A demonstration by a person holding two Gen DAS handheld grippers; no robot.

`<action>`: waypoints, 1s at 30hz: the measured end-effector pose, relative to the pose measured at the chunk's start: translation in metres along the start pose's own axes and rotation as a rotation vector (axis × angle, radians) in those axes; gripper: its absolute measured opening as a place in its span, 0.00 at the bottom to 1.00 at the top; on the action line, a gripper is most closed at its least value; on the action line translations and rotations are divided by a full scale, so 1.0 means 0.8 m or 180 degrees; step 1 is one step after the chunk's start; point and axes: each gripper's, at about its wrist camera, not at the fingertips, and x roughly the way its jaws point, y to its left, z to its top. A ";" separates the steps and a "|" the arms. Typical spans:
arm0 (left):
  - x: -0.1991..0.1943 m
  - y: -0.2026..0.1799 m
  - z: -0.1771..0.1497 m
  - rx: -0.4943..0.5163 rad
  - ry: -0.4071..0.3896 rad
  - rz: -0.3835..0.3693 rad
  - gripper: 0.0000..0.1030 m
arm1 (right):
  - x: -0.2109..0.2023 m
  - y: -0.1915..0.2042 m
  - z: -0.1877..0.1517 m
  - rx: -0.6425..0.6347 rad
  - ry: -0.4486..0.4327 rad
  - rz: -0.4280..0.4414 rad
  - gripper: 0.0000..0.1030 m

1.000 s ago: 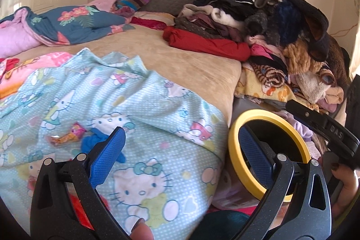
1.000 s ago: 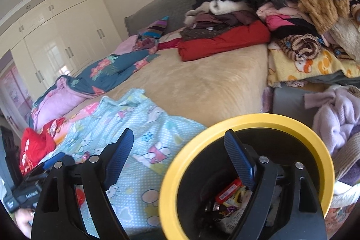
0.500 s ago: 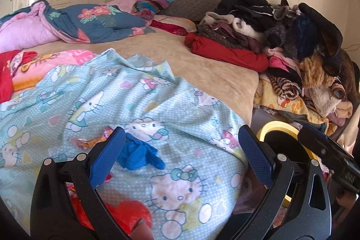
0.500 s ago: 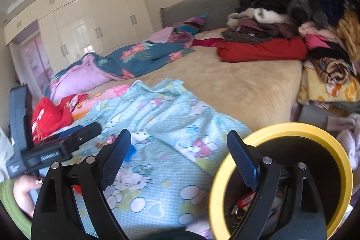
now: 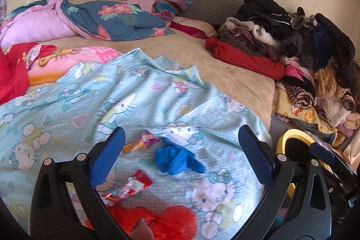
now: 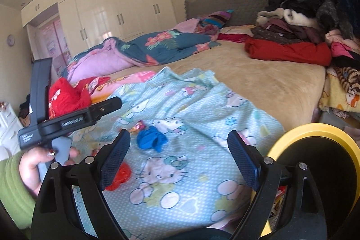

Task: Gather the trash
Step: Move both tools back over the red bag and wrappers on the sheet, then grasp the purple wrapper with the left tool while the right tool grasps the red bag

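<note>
A crumpled blue glove lies on the Hello Kitty blanket. An orange-pink candy wrapper lies just left of it. A red and silver wrapper and a red crumpled piece lie nearer. The yellow-rimmed black bin stands beside the bed at the right. My left gripper is open and empty above the trash. My right gripper is open and empty, between blanket and bin.
A heap of clothes covers the bed's right side. A blue floral quilt and pink bedding lie at the far left. White wardrobes line the back wall. The left gripper's body shows in the right wrist view.
Both grippers have swung left, away from the bin and over the blanket. The trash pieces have come into the middle of both views. Both jaws stayed open.
</note>
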 end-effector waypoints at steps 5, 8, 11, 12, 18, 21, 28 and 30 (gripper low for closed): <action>0.002 0.024 0.000 -0.0080 0.0054 0.0041 0.90 | 0.009 0.019 -0.004 -0.0091 0.0074 0.0085 0.83; 0.003 0.037 0.002 -0.0115 0.0066 0.0070 0.90 | 0.016 0.031 -0.007 -0.0155 0.0128 0.0136 0.83; 0.005 0.051 0.003 -0.0159 0.0105 0.0097 0.90 | 0.021 0.045 -0.010 -0.0223 0.0182 0.0200 0.83; 0.006 0.057 0.003 -0.0183 0.0120 0.0106 0.90 | 0.024 0.049 -0.011 -0.0249 0.0208 0.0222 0.83; 0.015 0.093 0.000 -0.0346 0.0191 0.0163 0.90 | 0.042 0.079 -0.020 -0.0361 0.0360 0.0380 0.83; 0.024 0.113 -0.004 -0.0462 0.0293 0.0160 0.86 | 0.053 0.094 -0.026 -0.0436 0.0466 0.0444 0.83; 0.041 0.151 -0.016 -0.0850 0.0477 0.0058 0.59 | 0.076 0.119 -0.043 -0.0561 0.0676 0.0516 0.83; 0.045 0.157 -0.019 -0.0906 0.0524 0.0022 0.54 | 0.083 0.124 -0.046 -0.0585 0.0741 0.0524 0.83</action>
